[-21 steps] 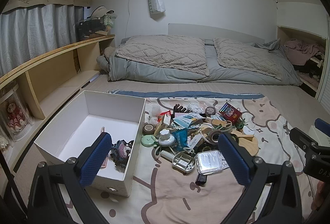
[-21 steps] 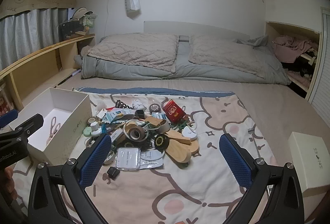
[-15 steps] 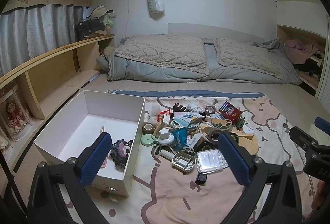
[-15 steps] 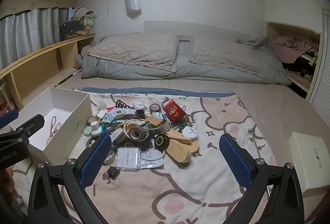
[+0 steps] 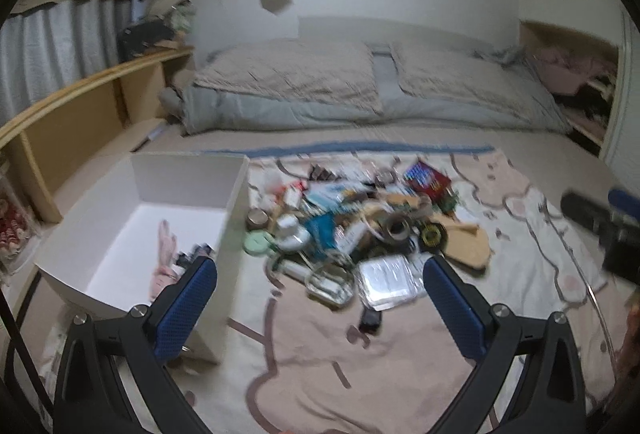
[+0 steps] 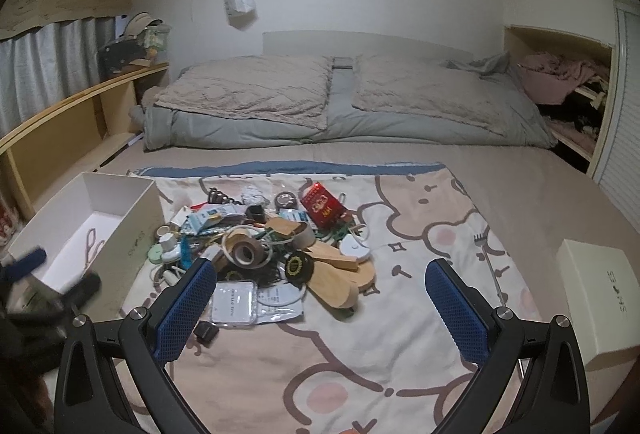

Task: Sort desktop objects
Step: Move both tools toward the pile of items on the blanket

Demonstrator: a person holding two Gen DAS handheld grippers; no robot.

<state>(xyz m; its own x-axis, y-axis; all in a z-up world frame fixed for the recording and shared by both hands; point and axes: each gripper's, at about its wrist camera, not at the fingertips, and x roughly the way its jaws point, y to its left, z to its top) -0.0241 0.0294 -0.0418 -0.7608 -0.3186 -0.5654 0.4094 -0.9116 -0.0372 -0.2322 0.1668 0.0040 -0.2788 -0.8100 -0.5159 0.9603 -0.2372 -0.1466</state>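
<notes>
A pile of small desktop objects (image 6: pixel 268 246) lies on a patterned cloth (image 6: pixel 360 334): tape rolls, a red box (image 6: pixel 322 204), wooden pieces, a clear case, packets. It also shows blurred in the left wrist view (image 5: pixel 352 230). An open white box (image 5: pixel 136 230) stands left of the pile with a pink item (image 5: pixel 164 254) inside; it also shows in the right wrist view (image 6: pixel 80 230). My left gripper (image 5: pixel 320 308) is open and empty, near the box's front right corner. My right gripper (image 6: pixel 320 306) is open and empty, in front of the pile.
A closed white shoe box (image 6: pixel 600 294) lies at the right. A bed with grey quilts (image 6: pixel 340 110) lies behind the cloth. Wooden shelves (image 6: pixel 60 130) run along the left. A small black item (image 6: pixel 206 332) lies at the pile's near edge.
My left gripper has moved fast, forward and down to the right, blurring its view. My right gripper has barely moved.
</notes>
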